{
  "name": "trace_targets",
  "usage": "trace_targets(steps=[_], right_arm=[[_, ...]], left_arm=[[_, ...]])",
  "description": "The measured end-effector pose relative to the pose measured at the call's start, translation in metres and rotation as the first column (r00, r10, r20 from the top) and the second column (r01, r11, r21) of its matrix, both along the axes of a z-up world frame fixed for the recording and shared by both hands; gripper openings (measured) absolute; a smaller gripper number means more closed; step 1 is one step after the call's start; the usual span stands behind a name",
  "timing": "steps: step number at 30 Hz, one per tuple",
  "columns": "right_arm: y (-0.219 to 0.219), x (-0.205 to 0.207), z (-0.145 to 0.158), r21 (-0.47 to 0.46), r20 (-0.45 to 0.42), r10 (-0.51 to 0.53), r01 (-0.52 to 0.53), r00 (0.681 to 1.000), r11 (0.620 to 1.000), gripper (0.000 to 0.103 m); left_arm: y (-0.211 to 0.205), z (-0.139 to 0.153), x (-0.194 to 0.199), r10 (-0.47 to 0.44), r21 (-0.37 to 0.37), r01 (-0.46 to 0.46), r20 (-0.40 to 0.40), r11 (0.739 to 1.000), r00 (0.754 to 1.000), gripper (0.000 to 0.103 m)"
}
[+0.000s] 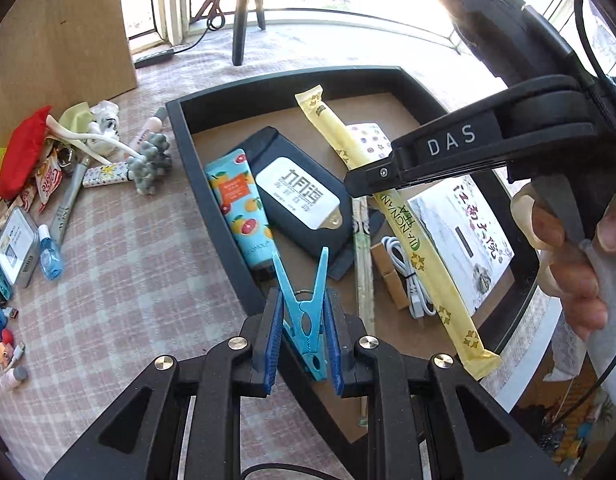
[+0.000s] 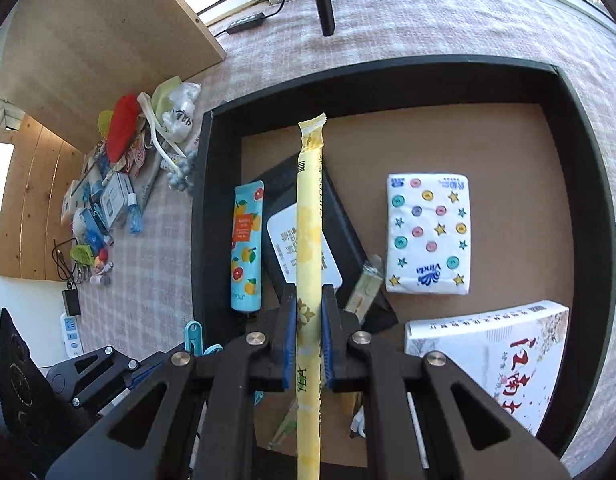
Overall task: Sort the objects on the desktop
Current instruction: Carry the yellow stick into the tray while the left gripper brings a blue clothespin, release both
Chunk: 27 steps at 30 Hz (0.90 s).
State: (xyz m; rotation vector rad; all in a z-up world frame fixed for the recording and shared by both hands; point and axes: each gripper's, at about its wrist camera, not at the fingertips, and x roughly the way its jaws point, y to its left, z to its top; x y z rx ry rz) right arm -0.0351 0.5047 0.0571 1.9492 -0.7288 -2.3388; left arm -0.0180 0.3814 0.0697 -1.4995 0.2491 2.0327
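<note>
Gripping clothespin (image 1: pixel 303 312) and tea stick (image 2: pixel 309 280), jaws narrow.

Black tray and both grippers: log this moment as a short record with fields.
left gripper: shut on blue clothespin, above tray's near edge
right gripper: shut on yellow tea stick, above tray
black tray: holds hand cream tube, black wipes pack, tissue pack, book, white cable
unsorted pile: on checked cloth, left of tray

Tea stick (image 2: pixel 308 240) btm cut off; hides black pouch (image 2: pixel 303 216) label; book (image 2: pixel 496 360) cropped.
</note>
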Motion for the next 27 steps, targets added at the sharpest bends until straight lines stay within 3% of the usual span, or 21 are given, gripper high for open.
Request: trace_targets(steps=[9,21,23,27], right_arm=[[0.003,0.026,-0.016,-0.007,0.017,-0.009,0.009,1.000,1.000,0.011],[-0.004,0.027,-0.023,-0.009,0.035,0.017,-0.017,0.999,1.000,0.012],[-0.006,0.027,-0.023,0.008,0.048,0.023,-0.023,0.999,1.000,0.016],[-0.007,0.024,-0.014,0.042,0.017,0.019,-0.020,1.000,0.999,0.022]], left_arm=[[0.019,-0.003,0.017,-0.034,-0.032,0.033,-0.007,0.999,0.999,0.019],[0.025,-0.009,0.019,-0.047,-0.053,0.048,0.003,0.997,0.999,0.019],[0.023,-0.010,0.018,-0.032,-0.058,0.033,0.015,0.998,0.999,0.032],[0.013,-0.002,0.014,-0.010,-0.049,0.010,-0.017,0.999,1.000,0.033]])
